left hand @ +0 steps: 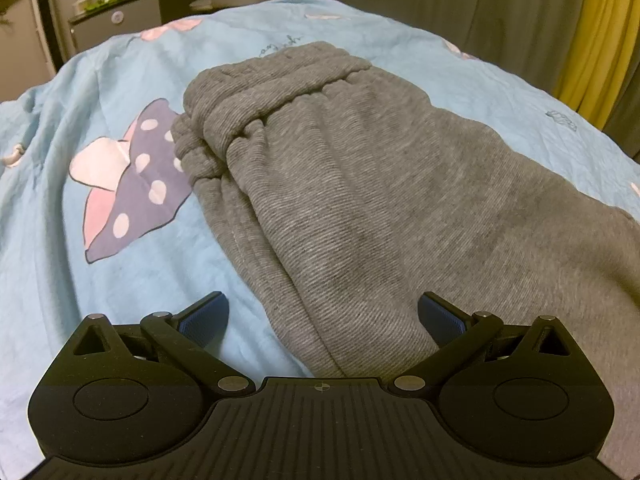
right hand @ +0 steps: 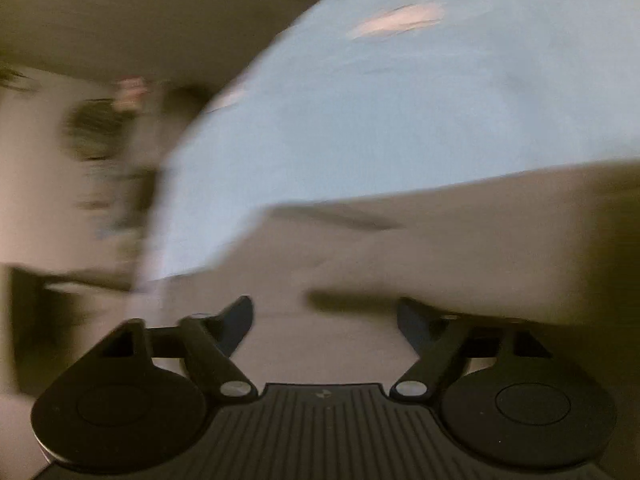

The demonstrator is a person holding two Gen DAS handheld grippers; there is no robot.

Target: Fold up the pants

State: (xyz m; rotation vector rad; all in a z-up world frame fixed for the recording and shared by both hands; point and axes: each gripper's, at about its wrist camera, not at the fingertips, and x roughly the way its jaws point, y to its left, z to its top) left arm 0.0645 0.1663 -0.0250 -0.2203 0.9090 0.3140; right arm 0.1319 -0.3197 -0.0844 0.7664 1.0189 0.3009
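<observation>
Left tool (left hand: 323, 314): jaws spread wide, nothing between the pads; poised over the near end of the pants (left hand: 340, 184), one pad above the bedsheet (left hand: 52, 240), the other above grey cloth.

Right tool (right hand: 325, 322): view heavily blurred. Jaws visibly apart; grey fabric (right hand: 400, 264) lies under and ahead of them, a fold draping over the right-hand finger. Whether the pads press on cloth cannot be told.

Pants: grey knit, lying lengthwise on the bed, elastic waistband (left hand: 276, 84) at the far end, legs apparently laid one over the other.

Step in hand, as judged: lengthwise fold done; crosswise fold pending. Next move calls for both tools to pinch the near leg end and carry it toward the waistband, keeping layers aligned.

Surroundings: blue sheet with a spotted bow print (left hand: 132, 184); cabinet (left hand: 116, 24) and curtain (left hand: 600, 32) beyond the bed. Nothing obstructs; sheet wrinkles may be pinched along with the cloth.
</observation>
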